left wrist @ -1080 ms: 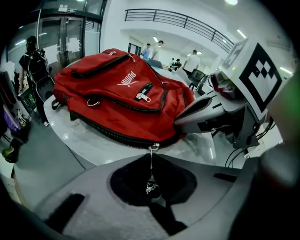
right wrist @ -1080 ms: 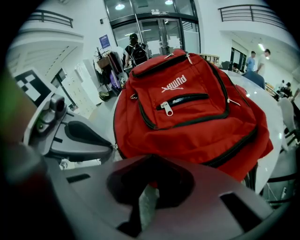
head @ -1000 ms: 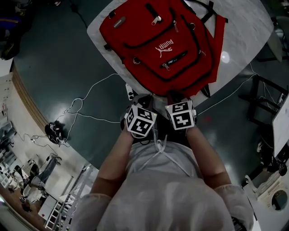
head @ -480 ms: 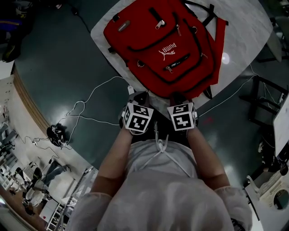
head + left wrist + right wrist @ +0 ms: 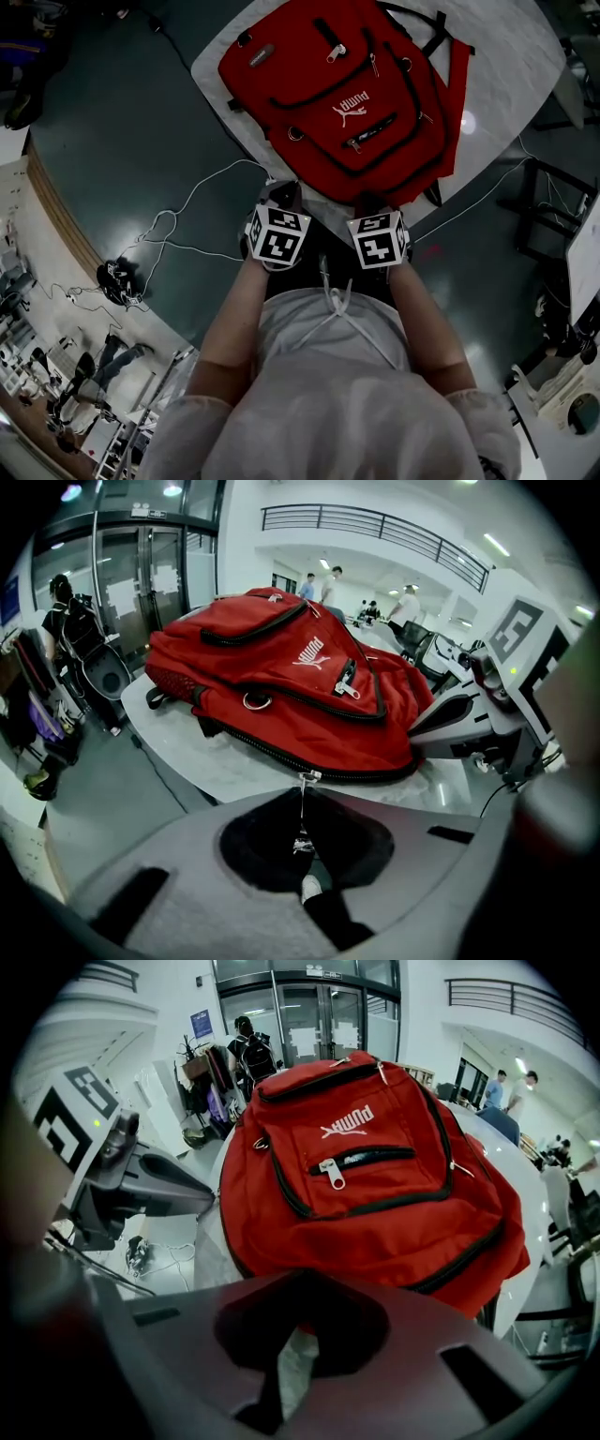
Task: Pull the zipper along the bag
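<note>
Zipper pull [image 5: 302,842] at the near edge of the red Puma backpack [image 5: 347,94], which lies on the white table [image 5: 511,56], is pinched by the left gripper [image 5: 305,789]. The right gripper [image 5: 299,1281] clamps the backpack's red fabric nearby.

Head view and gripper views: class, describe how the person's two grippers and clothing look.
The left gripper and right gripper each have broad grey fingers with black inner pads. Each carries a white cube printed with black square markers. The person wears a pale short-sleeved top.
</note>
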